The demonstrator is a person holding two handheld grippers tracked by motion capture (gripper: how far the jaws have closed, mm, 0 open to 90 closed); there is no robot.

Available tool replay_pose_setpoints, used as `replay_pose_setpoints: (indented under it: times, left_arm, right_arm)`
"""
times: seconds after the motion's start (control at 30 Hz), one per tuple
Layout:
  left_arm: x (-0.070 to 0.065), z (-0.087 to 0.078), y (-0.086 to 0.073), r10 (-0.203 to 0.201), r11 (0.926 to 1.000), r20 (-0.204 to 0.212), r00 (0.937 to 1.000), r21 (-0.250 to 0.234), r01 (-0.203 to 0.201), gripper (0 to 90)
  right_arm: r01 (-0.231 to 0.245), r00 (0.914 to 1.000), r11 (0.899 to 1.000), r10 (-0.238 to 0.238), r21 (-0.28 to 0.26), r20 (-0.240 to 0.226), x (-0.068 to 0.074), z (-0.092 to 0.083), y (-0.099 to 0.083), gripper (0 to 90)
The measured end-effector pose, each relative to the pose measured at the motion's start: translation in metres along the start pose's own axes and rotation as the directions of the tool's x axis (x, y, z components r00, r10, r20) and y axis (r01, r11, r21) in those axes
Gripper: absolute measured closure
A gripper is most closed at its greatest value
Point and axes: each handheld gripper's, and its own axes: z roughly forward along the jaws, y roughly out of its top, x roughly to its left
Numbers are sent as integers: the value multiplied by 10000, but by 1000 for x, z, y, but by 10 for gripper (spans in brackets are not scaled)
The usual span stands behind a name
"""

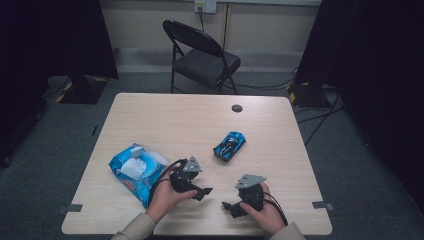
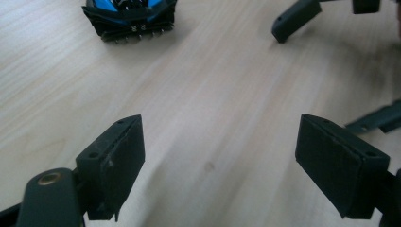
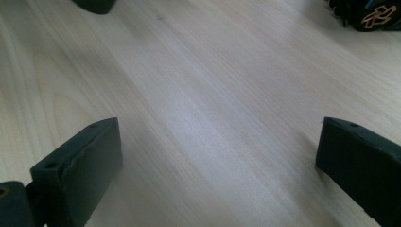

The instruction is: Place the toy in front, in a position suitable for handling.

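A blue and black toy car [image 1: 229,145] sits on the light wooden table [image 1: 165,120], right of centre. My left gripper [image 1: 204,193] is held low near the front edge, below and left of the car, and points right. My right gripper [image 1: 230,209] faces it from the right, a short gap away. In the left gripper view the left gripper [image 2: 220,132] stands wide open over bare wood, with the car [image 2: 130,16] ahead at the top left. The right gripper [image 3: 217,130] is also wide open and holds nothing; the car [image 3: 369,14] is at the top right corner.
A blue pack of wet wipes [image 1: 135,170] with a white sheet sticking out lies at the front left, beside the left hand. A dark cable hole [image 1: 237,108] marks the table's far side. A black folding chair [image 1: 202,55] stands behind the table.
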Motion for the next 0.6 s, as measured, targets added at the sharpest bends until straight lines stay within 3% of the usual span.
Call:
replay_pose_setpoints:
  times: [0.13,0.37,0.6]
  left_arm:
    - [5,6,14,-264,9996,-184,9995,-129,262,163]
    - [15,20,33,-389,9992,-611,9974,-76,385,163]
    - [22,36,47,-677,9977,-721,9951,-16,677,163]
  right_arm:
    - [5,10000,10000,-5,-2,3,0,0,0,8]
    - [4,10000,10000,-4,5,-8,0,0,0,8]
    - [0,10000,10000,0,8,-1,0,0,0,8]
